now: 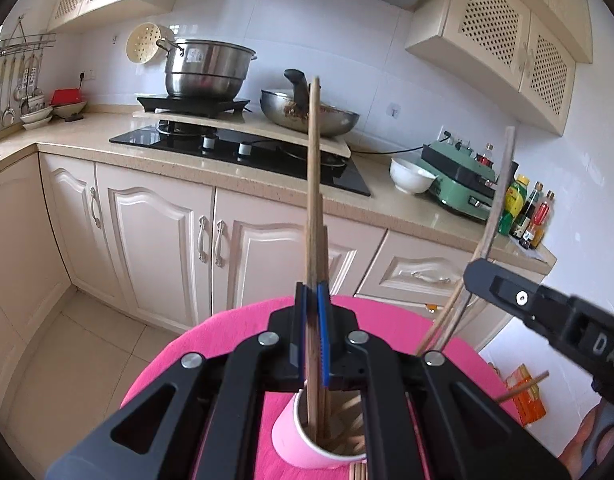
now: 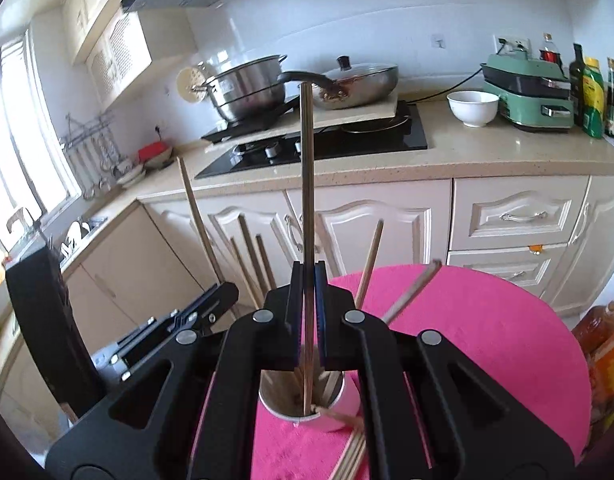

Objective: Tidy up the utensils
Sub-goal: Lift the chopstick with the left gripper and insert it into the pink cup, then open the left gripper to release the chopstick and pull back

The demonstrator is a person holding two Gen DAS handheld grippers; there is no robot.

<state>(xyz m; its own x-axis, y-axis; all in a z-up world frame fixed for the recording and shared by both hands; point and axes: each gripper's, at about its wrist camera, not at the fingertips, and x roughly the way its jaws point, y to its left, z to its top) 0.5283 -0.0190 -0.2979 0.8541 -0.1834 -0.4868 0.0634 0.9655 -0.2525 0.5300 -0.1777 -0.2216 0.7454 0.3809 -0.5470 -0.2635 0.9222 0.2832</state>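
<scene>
Mid-step, loading chopsticks into the pink cup (image 1: 303,440): left tool (image 1: 312,332) and right tool (image 2: 308,312) each clamped on an upright chopstick at frame centre; next, lower and release.

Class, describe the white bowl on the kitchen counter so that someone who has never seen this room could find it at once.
Start at the black glass stove set in the long beige counter. Just right of it, before the green appliance and the row of bottles, stands the white bowl. It is the only plain white, open, round dish there.
</scene>
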